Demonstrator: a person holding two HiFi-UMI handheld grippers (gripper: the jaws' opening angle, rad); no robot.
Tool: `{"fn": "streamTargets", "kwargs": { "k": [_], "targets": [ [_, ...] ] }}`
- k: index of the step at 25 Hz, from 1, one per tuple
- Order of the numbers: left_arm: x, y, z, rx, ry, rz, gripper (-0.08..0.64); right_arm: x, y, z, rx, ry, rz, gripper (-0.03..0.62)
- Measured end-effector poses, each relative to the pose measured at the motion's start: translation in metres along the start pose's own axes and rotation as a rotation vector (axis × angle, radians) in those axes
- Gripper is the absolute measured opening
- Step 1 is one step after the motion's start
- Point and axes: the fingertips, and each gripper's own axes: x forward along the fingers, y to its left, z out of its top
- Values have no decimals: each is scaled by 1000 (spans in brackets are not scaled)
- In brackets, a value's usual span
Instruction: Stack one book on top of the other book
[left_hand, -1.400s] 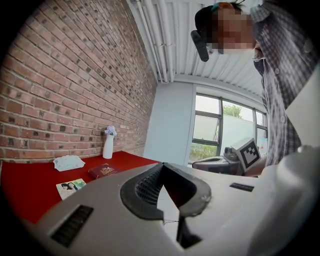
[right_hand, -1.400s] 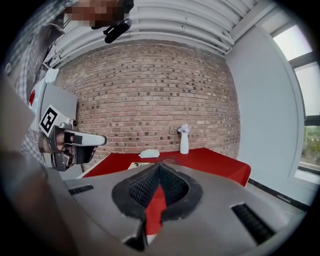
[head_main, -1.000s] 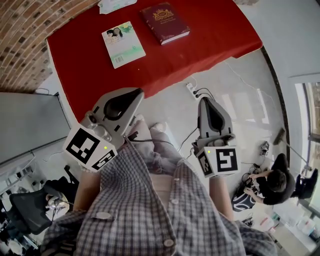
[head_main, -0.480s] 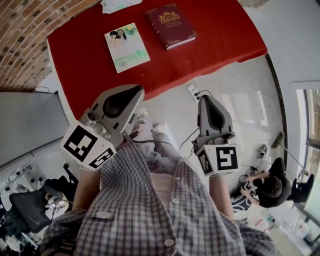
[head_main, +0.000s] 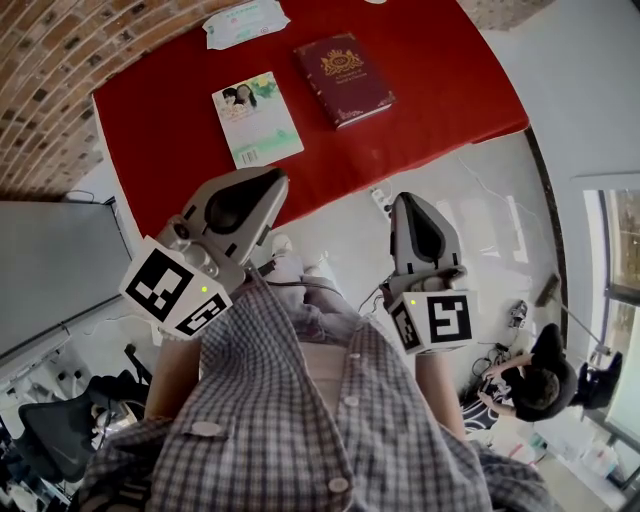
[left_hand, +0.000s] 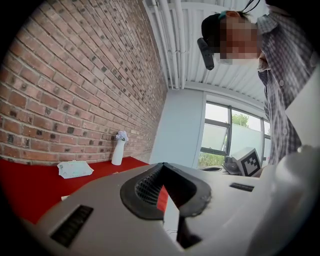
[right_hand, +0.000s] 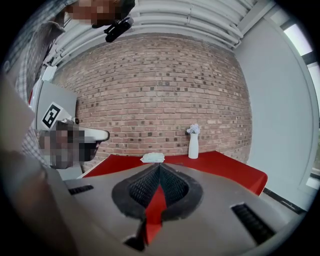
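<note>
**A:** What has changed in the last second?

**B:** In the head view the red tabletop (head_main: 430, 70) has slid down towards the person, and the wipes pack (head_main: 245, 22) at its far edge is now fully in view. Both hands sit at much the same spot in the picture, so I'd say the person has walked them closer.

**A:** So has the stacking started?

**B:** No, I judge this as the approach. The pale book (head_main: 257, 118) and the maroon book (head_main: 343, 79) lie flat side by side, apart from each other, and neither is on the other.

**A:** What are the jaws doing?

**B:** The left hand-held gripper (head_main: 262, 190) has its jaws pressed together with nothing between them. The right hand-held gripper (head_main: 408, 208) is the same. Each gripper's own view shows only tabletop red past the closed tips.

**A:** Where are the books relative to them?

**B:** The pale book lies ahead of the left one, past the tabletop's near edge. The maroon book is farther in, ahead and a little inward of the right one. Neither book is touched. The jaws would have to part before either book could be taken.
</note>
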Motion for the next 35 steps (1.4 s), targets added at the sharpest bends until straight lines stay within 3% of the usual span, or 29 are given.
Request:
{"fn": "streamTargets", "kwargs": {
  "k": [12,18,23,35],
  "targets": [
    [-5,51,16,34,-18,9,8,38,22,26,-77,-6,-6,7],
    [-12,72,15,17,-32,28,8,59,42,42,-112,-87,47,8],
    [-10,77,7,27,-7,21,8,68,47,41,-128,-67,65,8],
    [17,104,-1,-25,-16,145,8,115,30,49,-154,-50,202,8]
  ]
}}
